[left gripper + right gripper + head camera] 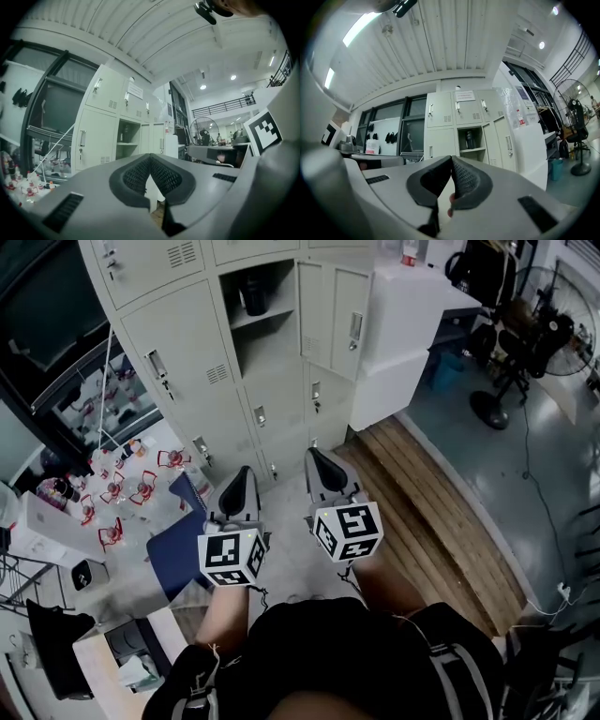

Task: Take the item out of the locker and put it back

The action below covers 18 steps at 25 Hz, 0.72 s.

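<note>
A dark bottle (253, 294) stands on the upper shelf of an open locker compartment (265, 343) in the pale grey locker bank, with the door (330, 320) swung out to the right. In the right gripper view the bottle (469, 139) stands upright, far ahead of the jaws. My left gripper (241, 472) and right gripper (318, 456) are side by side in front of the lockers, well short of them and pointing at them. Both are shut with nothing between the pads. The left gripper (150, 155) faces the open compartment (128, 139). The right gripper (451, 158) faces it too.
A white cabinet (405, 329) stands right of the lockers, on a wooden platform (441, 521). A standing fan (530, 334) is at the far right. Left of me are a blue chair (183, 540) and a surface with several small red items (117, 493).
</note>
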Tool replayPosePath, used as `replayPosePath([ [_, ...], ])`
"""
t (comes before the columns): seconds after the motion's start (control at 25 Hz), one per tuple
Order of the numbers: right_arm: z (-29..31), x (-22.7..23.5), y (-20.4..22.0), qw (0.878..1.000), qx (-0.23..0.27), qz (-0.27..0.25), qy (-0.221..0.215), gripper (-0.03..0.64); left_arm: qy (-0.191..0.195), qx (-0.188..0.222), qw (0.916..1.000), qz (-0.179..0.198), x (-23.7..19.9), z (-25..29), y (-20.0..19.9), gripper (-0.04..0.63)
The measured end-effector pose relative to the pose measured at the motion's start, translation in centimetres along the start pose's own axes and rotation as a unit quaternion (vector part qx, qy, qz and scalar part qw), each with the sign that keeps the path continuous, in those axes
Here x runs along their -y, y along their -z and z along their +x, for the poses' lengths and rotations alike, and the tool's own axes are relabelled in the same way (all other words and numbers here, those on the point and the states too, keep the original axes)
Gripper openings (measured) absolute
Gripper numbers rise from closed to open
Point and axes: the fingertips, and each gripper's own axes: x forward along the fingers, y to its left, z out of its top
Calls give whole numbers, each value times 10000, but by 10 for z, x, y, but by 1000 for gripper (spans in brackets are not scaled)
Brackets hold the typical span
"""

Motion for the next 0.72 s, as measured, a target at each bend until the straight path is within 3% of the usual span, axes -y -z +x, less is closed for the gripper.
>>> replayPosePath([
  [0.72, 2, 44, 12, 9999, 88, -87, 90, 15, 35, 87, 9999, 67, 27, 31, 20, 12],
])
